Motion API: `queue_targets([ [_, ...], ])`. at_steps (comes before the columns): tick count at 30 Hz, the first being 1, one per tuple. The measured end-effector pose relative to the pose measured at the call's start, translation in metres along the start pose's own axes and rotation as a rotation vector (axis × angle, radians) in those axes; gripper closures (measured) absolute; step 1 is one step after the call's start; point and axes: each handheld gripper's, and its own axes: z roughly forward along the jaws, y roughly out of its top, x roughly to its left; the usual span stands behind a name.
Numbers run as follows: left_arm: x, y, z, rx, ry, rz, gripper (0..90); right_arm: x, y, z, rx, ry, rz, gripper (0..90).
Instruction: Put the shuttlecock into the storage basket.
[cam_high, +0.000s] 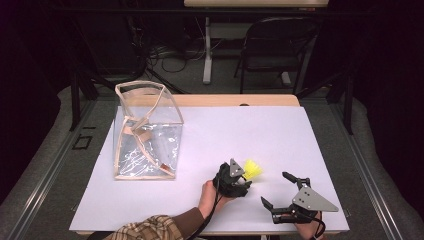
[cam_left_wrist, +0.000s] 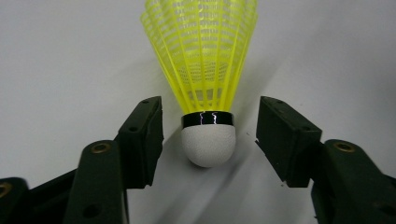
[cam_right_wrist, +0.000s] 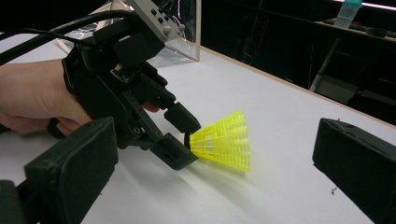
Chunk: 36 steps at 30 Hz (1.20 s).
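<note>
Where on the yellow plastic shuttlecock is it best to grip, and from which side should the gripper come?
Probably grip the yellow plastic shuttlecock at its white rounded cork head, coming from the head end as the left gripper does. It lies on its side; the head is solid, the mesh skirt looks soft. The pads flank the head without touching.

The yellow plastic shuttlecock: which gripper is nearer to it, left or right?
Left. The left gripper has its jaws on either side of the yellow plastic shuttlecock's white cork, not touching. The right gripper waits apart, open.

High view fixed overhead, facing forward and down across the table, left gripper view close along its jaws, right gripper view low, near, sideways, all three sharing the shuttlecock
</note>
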Motion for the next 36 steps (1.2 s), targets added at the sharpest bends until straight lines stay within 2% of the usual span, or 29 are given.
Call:
queue_targets([
  [13, -0.0016, -0.001, 0.0002, 0.002, 0.021, -0.022, 63.4, 0.0001, 0.0001, 0.0, 0.006, 0.001, -0.003, 0.0],
  [17, -0.0014, -0.001, 0.0001, 0.002, 0.021, -0.024, 64.5, 0.0, 0.0001, 0.0, 0.007, 0.001, -0.004, 0.0],
  [24, 0.0035, -0.0023, -0.0022, -0.025, -0.005, -0.071, 64.9, -0.0001, 0.0, 0.0, 0.01, 0.003, -0.005, 0.0],
  [29, 0.0039, -0.0023, -0.0032, -0.026, -0.017, -0.075, 64.9, 0.0, 0.0, -0.0001, 0.008, 0.002, -0.002, 0.0],
  [36, 0.0031, -0.0003, -0.0065, -0.041, -0.029, -0.061, 64.9, 0.0, 0.0, 0.0, 0.011, 0.002, -0.004, 0.0],
])
